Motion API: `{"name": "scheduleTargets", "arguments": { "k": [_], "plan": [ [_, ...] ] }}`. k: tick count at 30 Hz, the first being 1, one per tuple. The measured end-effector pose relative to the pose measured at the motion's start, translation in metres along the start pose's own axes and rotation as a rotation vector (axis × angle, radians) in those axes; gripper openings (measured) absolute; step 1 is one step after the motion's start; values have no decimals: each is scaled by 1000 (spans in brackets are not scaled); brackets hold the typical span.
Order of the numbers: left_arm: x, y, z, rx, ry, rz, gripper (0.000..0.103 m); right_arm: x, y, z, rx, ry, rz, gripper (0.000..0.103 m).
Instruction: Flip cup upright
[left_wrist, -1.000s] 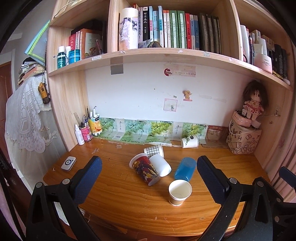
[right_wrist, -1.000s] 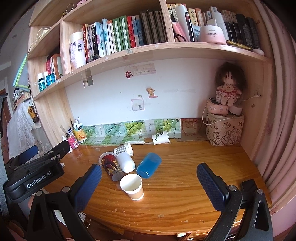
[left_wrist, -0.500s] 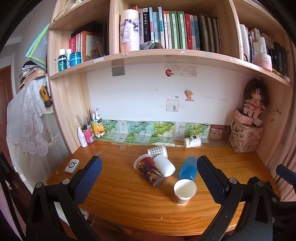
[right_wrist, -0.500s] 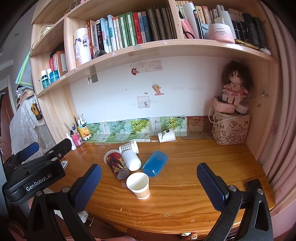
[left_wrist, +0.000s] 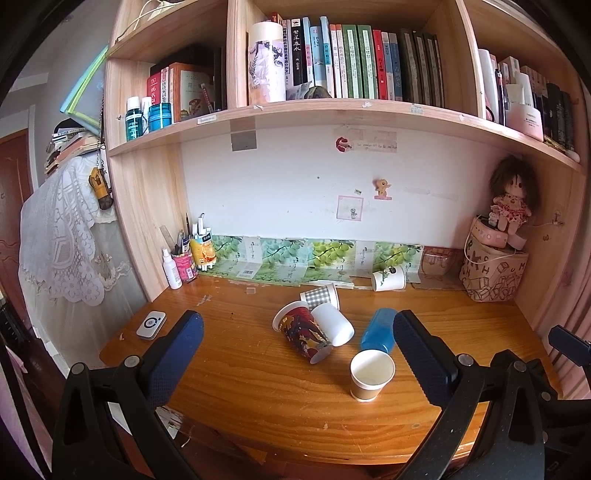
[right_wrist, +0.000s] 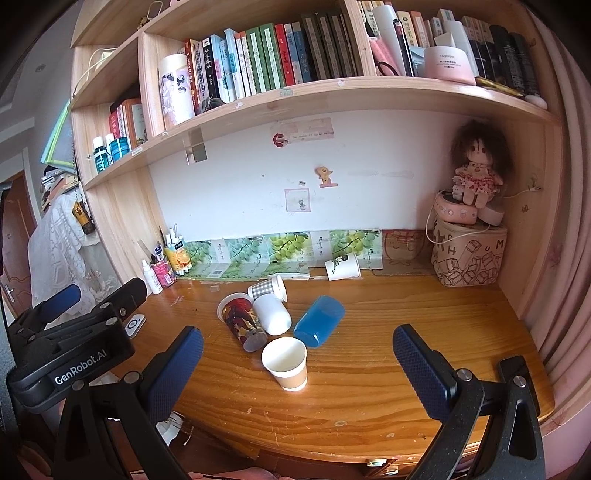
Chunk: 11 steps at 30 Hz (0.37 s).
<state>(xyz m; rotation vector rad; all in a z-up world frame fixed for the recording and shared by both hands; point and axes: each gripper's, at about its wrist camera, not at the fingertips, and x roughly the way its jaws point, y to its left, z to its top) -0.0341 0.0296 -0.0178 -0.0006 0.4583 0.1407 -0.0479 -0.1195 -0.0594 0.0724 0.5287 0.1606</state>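
Observation:
Several cups lie on their sides mid-desk: a red patterned cup (left_wrist: 303, 331) (right_wrist: 242, 320), a white cup (left_wrist: 332, 323) (right_wrist: 272, 315), a checked cup (left_wrist: 320, 295) (right_wrist: 266, 288) and a blue cup (left_wrist: 379, 330) (right_wrist: 320, 325). A brown paper cup (left_wrist: 371, 374) (right_wrist: 285, 363) stands upright in front of them. A white printed cup (left_wrist: 388, 277) (right_wrist: 342, 266) lies at the back. My left gripper (left_wrist: 295, 363) is open and empty, above the desk's front edge. My right gripper (right_wrist: 297, 369) is open and empty, held back from the cups.
The wooden desk (left_wrist: 258, 373) sits under bookshelves. A pen holder and bottles (left_wrist: 183, 260) stand back left, a small white device (left_wrist: 150, 324) front left. A patterned bag with a doll (right_wrist: 468, 254) fills the back right corner. The left gripper's body (right_wrist: 70, 347) shows in the right view.
Both grippers have drawn back and risen a little, so the cups sit slightly farther away. No cup has moved.

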Motion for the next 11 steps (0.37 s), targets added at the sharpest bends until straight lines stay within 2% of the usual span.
{"name": "scheduleTargets", "arguments": {
  "k": [11],
  "plan": [
    [-15, -2, -4, -5, -30, 24, 103, -10, -3, -5, -1, -23, 23, 103]
  ]
}}
